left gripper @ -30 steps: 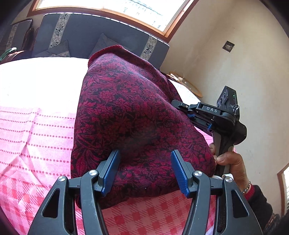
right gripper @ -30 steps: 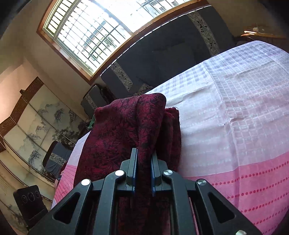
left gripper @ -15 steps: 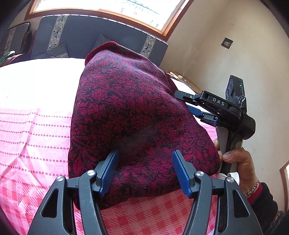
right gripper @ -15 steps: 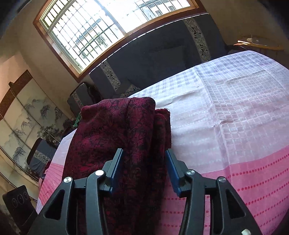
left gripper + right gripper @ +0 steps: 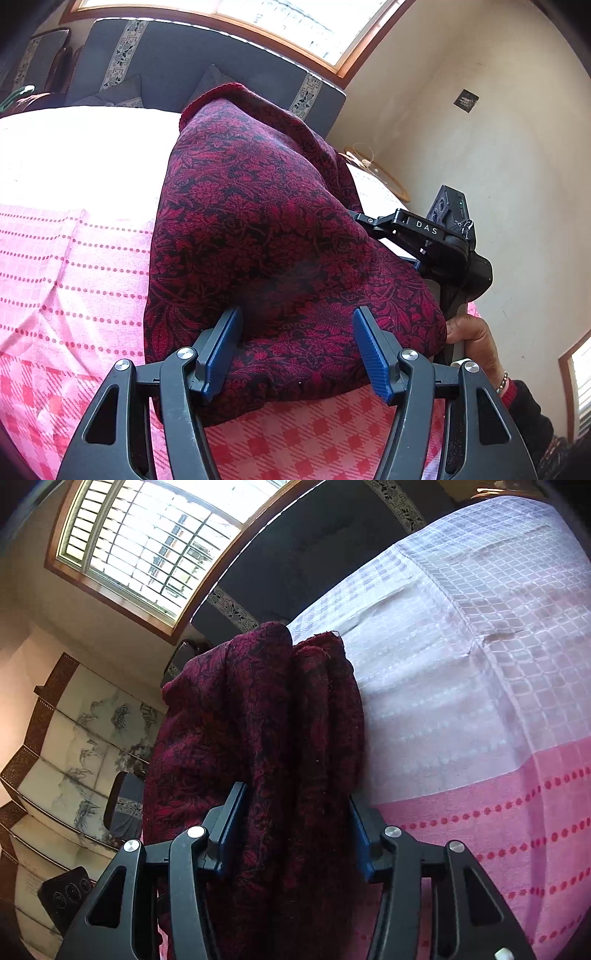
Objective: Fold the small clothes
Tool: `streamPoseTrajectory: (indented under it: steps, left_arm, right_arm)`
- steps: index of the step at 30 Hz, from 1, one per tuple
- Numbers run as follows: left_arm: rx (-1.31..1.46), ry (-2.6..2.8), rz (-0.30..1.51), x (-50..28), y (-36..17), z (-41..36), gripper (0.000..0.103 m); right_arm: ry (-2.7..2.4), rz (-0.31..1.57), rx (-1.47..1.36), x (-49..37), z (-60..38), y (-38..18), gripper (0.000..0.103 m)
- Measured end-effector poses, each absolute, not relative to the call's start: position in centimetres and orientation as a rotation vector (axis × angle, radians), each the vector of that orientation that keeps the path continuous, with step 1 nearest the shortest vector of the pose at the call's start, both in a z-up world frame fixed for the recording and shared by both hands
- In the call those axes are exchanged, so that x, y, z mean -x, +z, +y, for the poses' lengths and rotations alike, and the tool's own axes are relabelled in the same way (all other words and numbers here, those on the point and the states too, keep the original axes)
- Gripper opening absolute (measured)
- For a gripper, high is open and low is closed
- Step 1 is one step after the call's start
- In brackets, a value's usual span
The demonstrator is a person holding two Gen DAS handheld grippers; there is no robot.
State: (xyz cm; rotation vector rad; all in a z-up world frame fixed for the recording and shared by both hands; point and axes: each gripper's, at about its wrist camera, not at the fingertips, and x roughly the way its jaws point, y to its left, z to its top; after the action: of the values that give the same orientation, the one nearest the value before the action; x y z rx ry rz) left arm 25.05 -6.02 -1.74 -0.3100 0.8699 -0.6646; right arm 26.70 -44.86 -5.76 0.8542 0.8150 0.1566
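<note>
Pink checked tablecloth (image 5: 66, 266) under a bright window: the folded maroon floral garment (image 5: 266, 236) lies bundled between both grippers. Left gripper (image 5: 295, 350) fingers gape, unclamped; right gripper (image 5: 295, 823) fingers are closing around the fold, pads not visibly pressing. Next, I'd judge, pinch firmly and flatten.

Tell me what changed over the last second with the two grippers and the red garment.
The right gripper, shut on a fold of the red patterned garment a second ago, let go; its jaws sprang wide and are closing again around the cloth. The left gripper stayed open at the near edge, and the garment stayed on the pink checked cloth.
</note>
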Motion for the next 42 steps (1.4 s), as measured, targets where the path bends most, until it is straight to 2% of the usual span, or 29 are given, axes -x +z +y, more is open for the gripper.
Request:
streamPoseTrajectory:
  steps: [7, 10, 12, 17, 20, 22, 27, 34, 42]
  left_arm:
    - [0.334, -0.645, 0.842, -24.2, -0.1, -4.0, 0.063]
    - [0.271, -0.589, 0.846, -24.7, 0.8, -3.3, 0.063]
    - [0.186, -0.516, 0.843, -25.1, 1.3, -3.2, 0.063]
    - [0.056, -0.404, 0.84, -26.6, 1.6, -3.0, 0.064]
    - [-0.008, -0.36, 0.828, -27.2, 1.4, -3.4, 0.069]
    - [-0.048, -0.327, 0.814, -27.5, 1.3, -3.8, 0.076]
    - [-0.108, -0.298, 0.784, -28.4, 1.1, -4.6, 0.083]
    - [-0.129, -0.306, 0.754, -30.0, 1.1, -5.1, 0.098]
    - [-0.077, -0.37, 0.77, -32.3, 1.0, -4.6, 0.103]
  right_arm:
    - [0.169, 0.811, -0.869, -26.6, -44.8, -6.0, 0.042]
    - [0.169, 0.829, -0.869, -26.8, -44.9, -6.1, 0.05]
    - [0.167, 0.835, -0.872, -26.8, -45.0, -6.1, 0.059]
    - [0.174, 0.851, -0.865, -26.4, -45.2, -5.9, 0.069]
    - [0.182, 0.848, -0.851, -26.0, -45.0, -5.5, 0.072]
    - [0.19, 0.855, -0.845, -25.8, -44.7, -5.2, 0.076]
    - [0.203, 0.882, -0.779, -25.5, -43.0, -4.6, 0.091]
    - [0.216, 0.875, -0.767, -25.8, -42.3, -5.1, 0.092]
    - [0.227, 0.848, -0.752, -25.7, -42.5, -5.6, 0.093]
